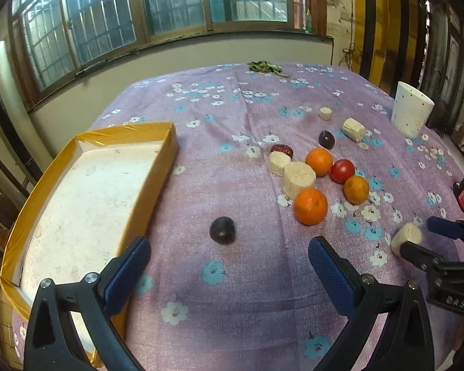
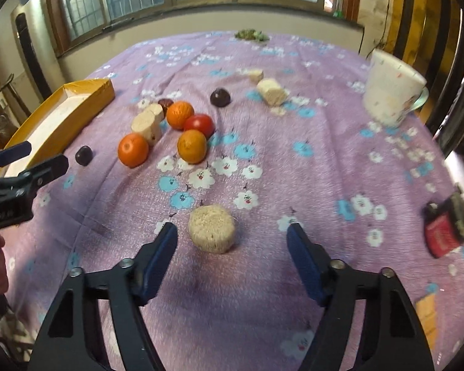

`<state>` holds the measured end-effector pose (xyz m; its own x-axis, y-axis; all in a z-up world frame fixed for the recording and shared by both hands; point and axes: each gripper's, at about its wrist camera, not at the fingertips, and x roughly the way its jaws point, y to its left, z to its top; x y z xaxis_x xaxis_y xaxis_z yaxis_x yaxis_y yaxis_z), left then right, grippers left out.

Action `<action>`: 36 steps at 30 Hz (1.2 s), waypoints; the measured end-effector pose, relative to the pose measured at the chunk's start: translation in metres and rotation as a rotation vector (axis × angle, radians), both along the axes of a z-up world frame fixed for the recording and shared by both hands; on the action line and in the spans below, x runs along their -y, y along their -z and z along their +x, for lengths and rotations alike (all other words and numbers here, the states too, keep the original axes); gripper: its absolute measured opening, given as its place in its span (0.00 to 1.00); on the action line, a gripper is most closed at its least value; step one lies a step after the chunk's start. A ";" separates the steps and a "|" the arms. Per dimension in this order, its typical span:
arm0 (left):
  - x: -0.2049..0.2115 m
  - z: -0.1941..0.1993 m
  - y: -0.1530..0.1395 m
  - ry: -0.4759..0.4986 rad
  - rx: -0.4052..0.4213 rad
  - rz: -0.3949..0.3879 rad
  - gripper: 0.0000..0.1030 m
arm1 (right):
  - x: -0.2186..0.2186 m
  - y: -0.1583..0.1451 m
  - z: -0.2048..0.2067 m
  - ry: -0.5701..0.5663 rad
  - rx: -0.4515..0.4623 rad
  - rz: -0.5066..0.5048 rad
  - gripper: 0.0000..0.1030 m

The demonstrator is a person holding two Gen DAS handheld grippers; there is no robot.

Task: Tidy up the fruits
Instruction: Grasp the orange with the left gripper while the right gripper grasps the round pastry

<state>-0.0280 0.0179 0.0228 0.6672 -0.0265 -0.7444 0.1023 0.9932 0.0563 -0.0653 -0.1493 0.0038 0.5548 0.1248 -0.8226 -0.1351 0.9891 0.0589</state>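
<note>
In the left wrist view, the left gripper (image 1: 229, 249) is seen with its blue-padded jaws spread wide and nothing between them, just short of a small dark purple plum (image 1: 222, 230) lying on the purple flowered tablecloth (image 1: 247, 293). A shallow yellow-rimmed cardboard tray with a white floor (image 1: 86, 191) is set along the cloth's left edge. Toward the middle, three round oranges (image 1: 310, 206), a red tomato (image 1: 342, 170), pale cut cylinders of fruit (image 1: 299, 179), a red date (image 1: 282, 149) and a second dark plum (image 1: 326, 139) are clustered. A white dotted cup (image 1: 411, 109) stands near the far right corner. At the right edge, the right gripper (image 1: 423, 233) is seen straddling a pale round fruit chunk (image 1: 406, 238).

In the right wrist view, that pale chunk (image 2: 211, 228) is seen resting on the cloth between the right gripper's (image 2: 232, 233) parted jaws, with gaps on both sides; it is not clamped. A red and black packet (image 2: 442, 235) lies at the right edge.
</note>
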 end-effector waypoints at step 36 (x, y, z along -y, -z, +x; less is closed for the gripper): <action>0.017 0.040 0.021 0.119 -0.220 -0.185 0.36 | -0.005 -0.004 -0.005 -0.045 0.000 0.055 0.31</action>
